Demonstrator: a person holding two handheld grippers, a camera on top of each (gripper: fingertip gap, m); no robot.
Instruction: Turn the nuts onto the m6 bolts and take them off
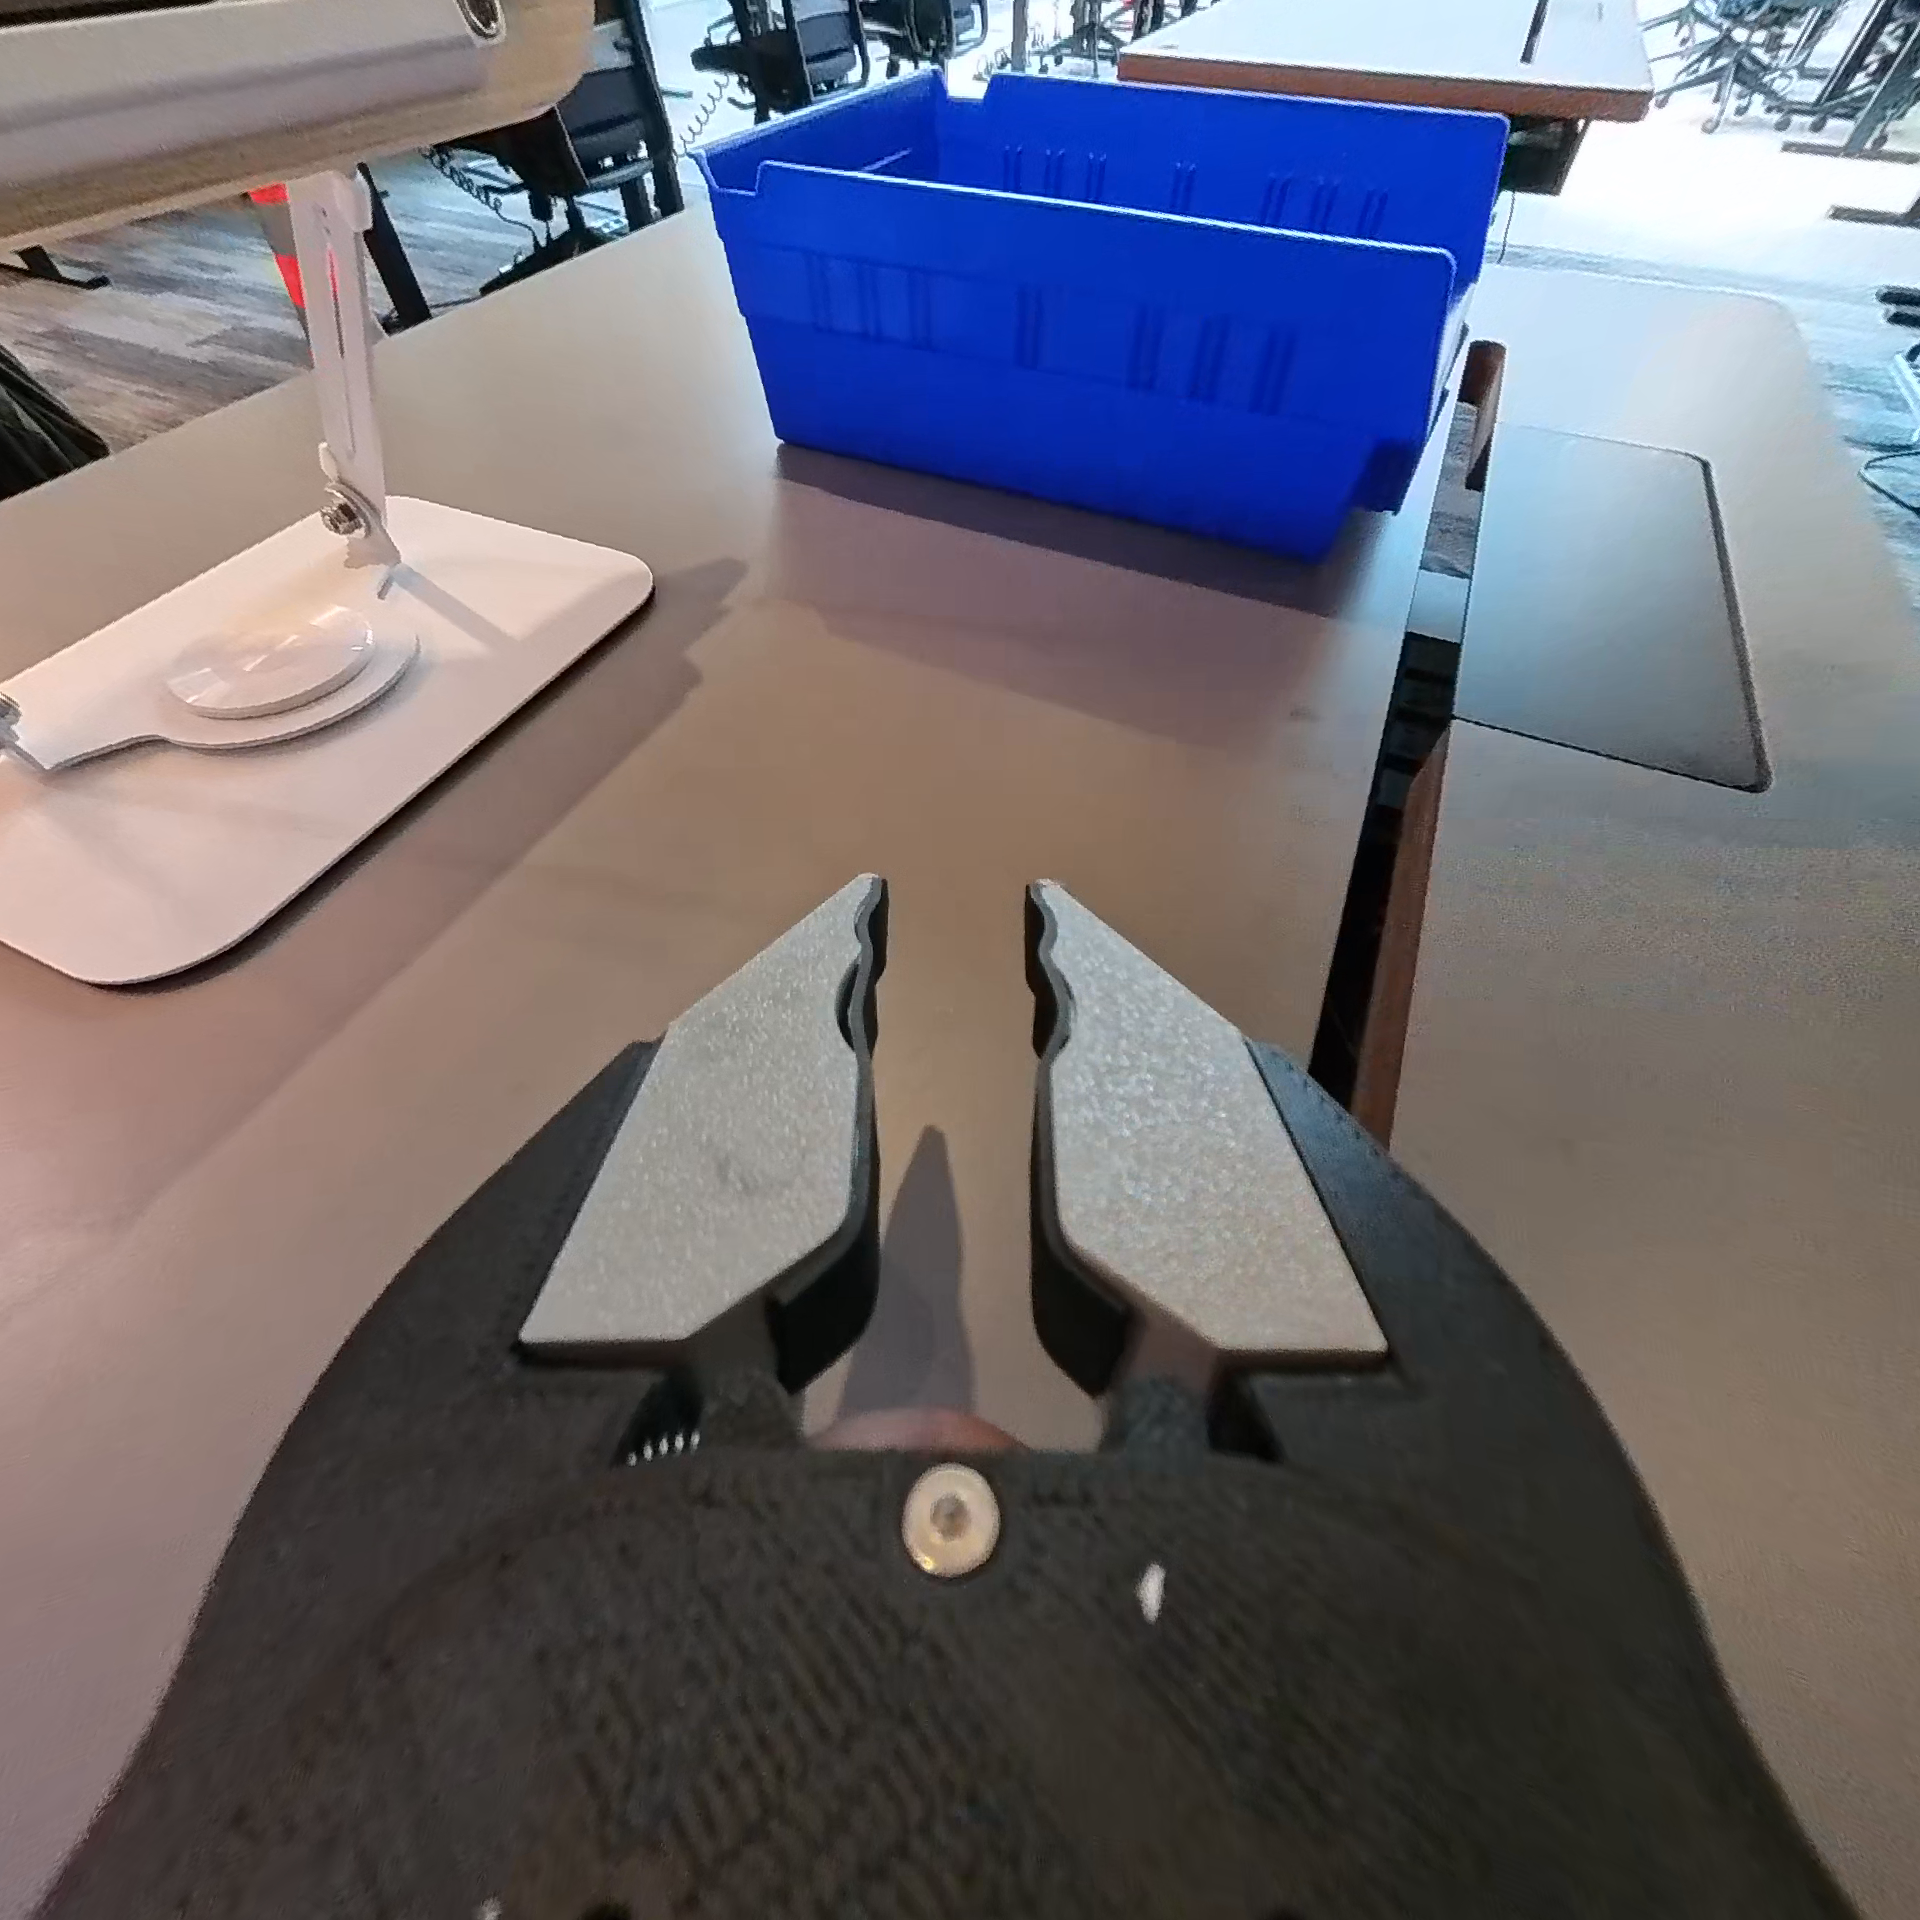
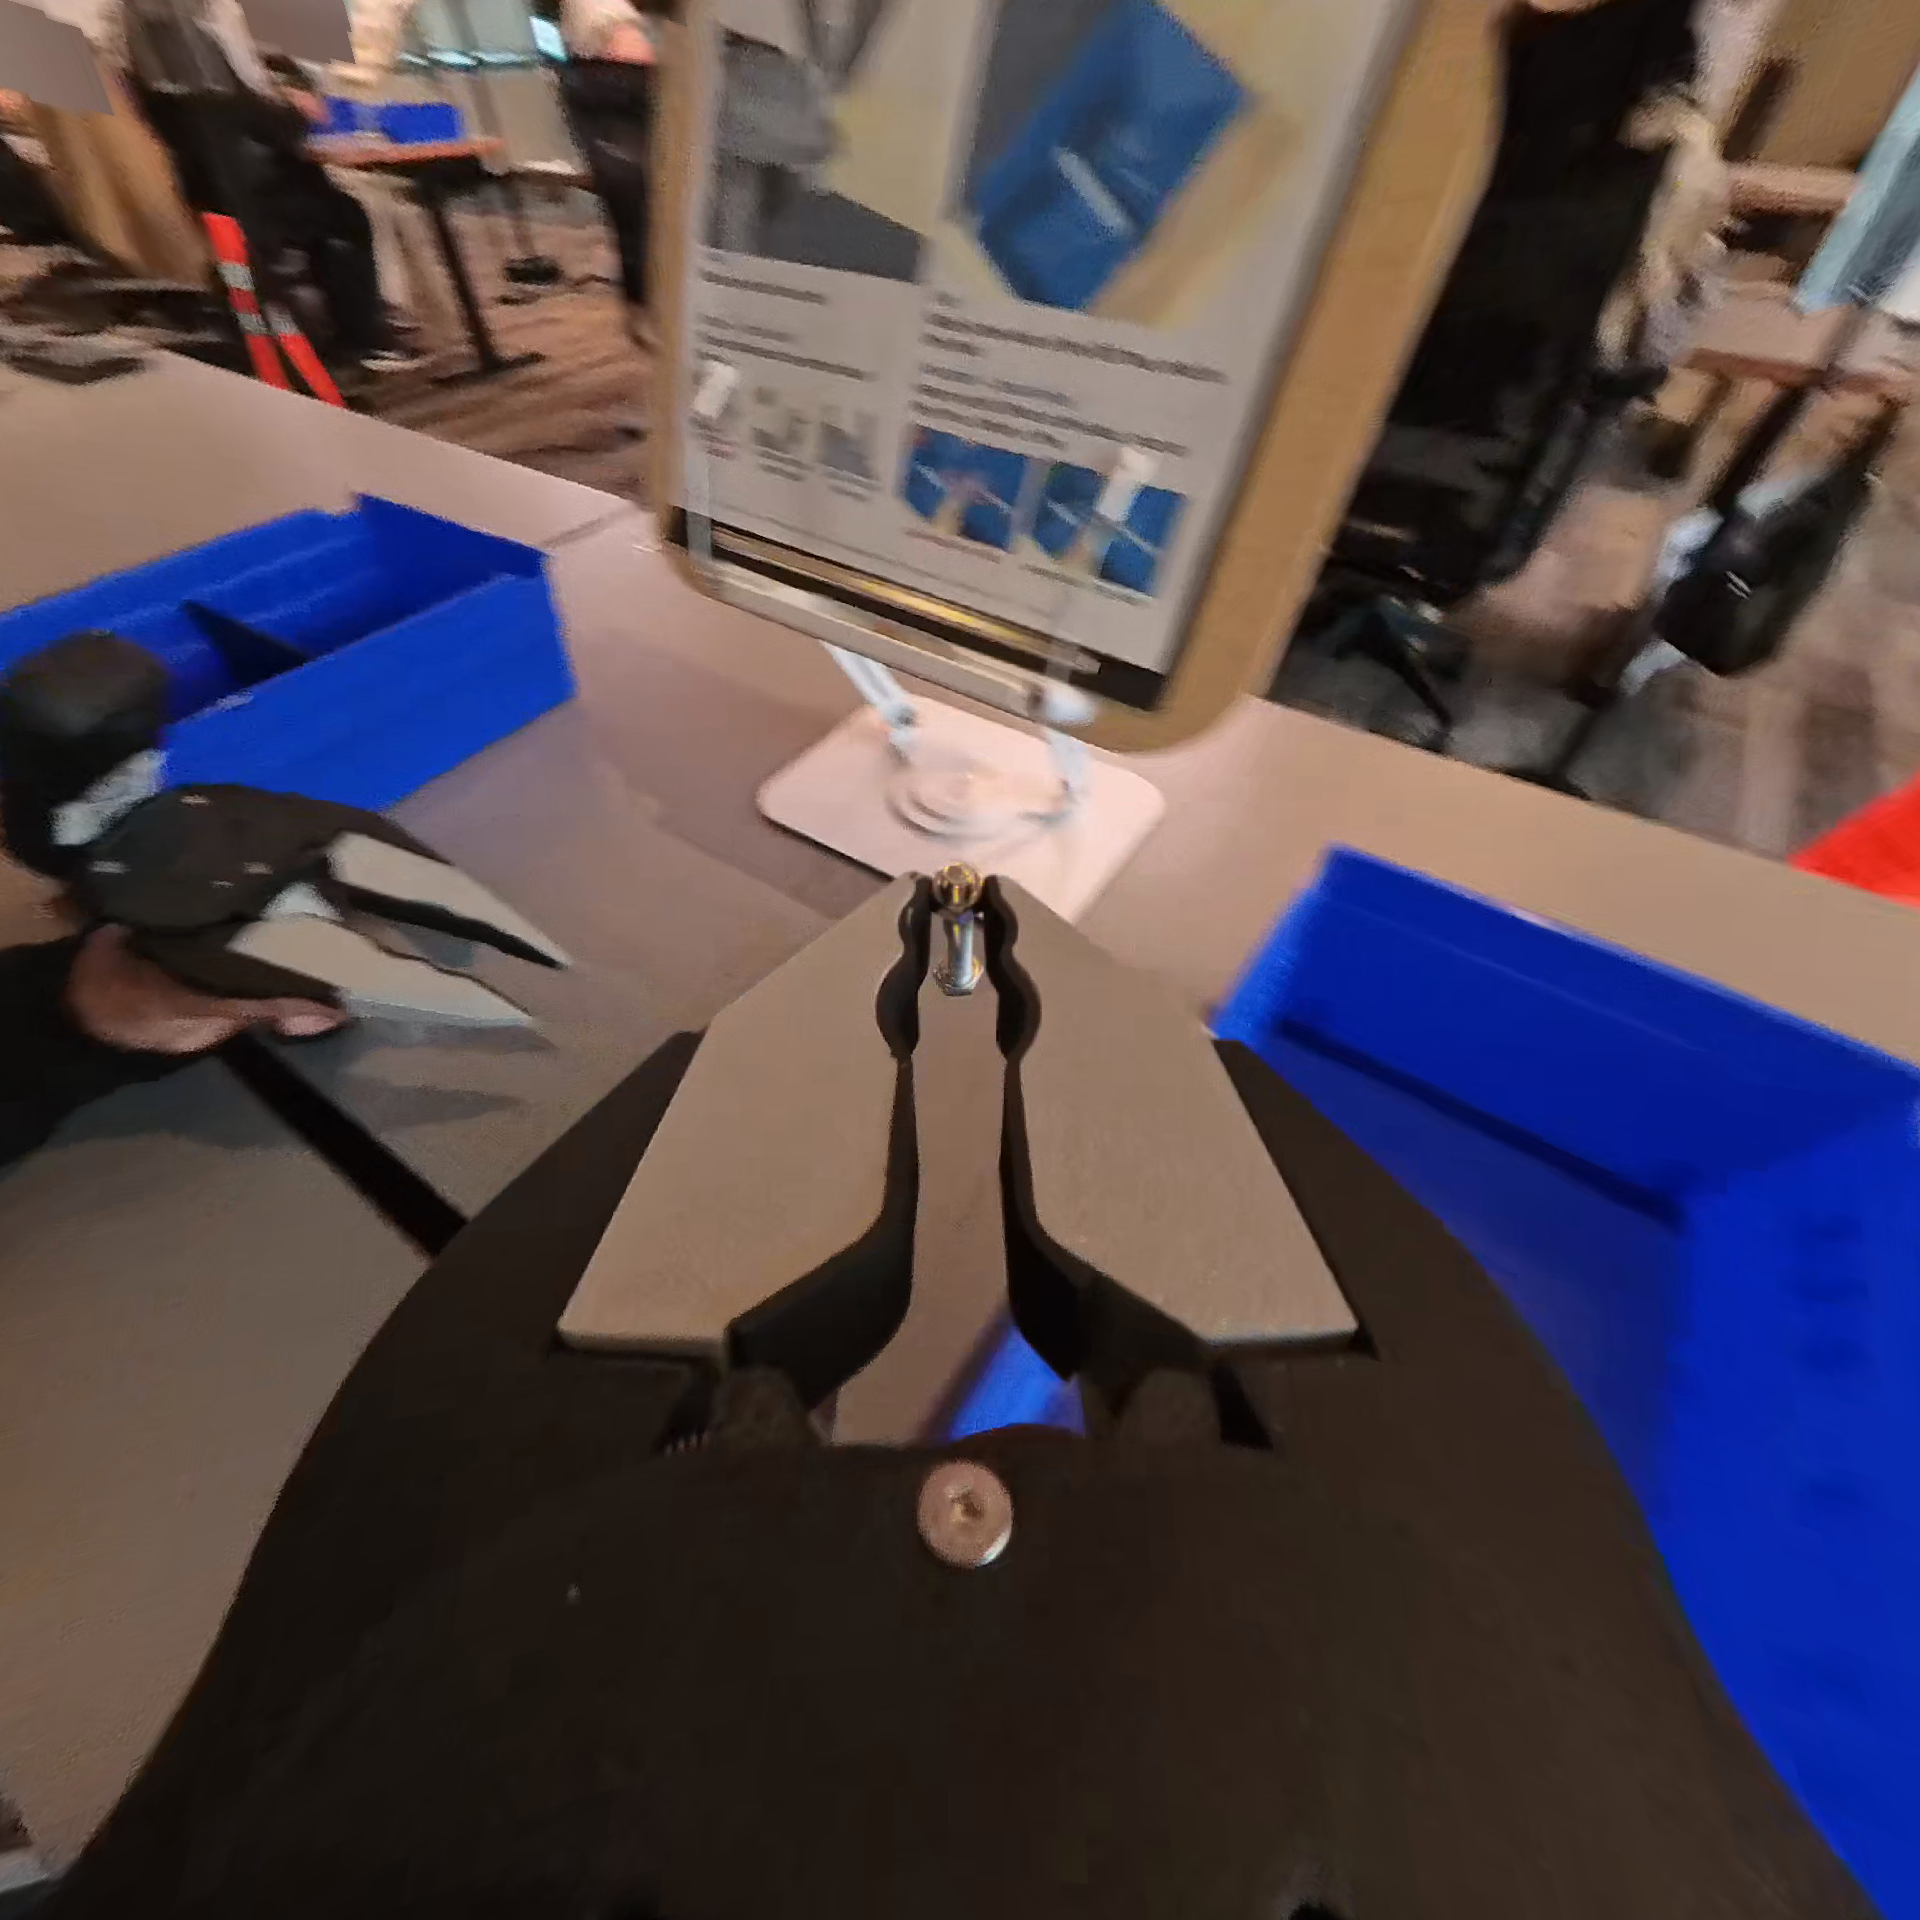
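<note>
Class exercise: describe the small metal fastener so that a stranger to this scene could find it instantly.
Start at the tablet stand in the middle of the table. Just in front of it, the right tool pinches a small silver bolt between its tips. It is the only shiny metal piece held; the left tool is open and empty.

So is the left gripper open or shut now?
Open: the left gripper shows bare table between its separated fingers, holding nothing.

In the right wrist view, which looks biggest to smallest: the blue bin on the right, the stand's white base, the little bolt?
1. Blue bin, though nearness inflates it.
2. White base.
3. Bolt, smallest, pinched between the right gripper fingers.
</note>
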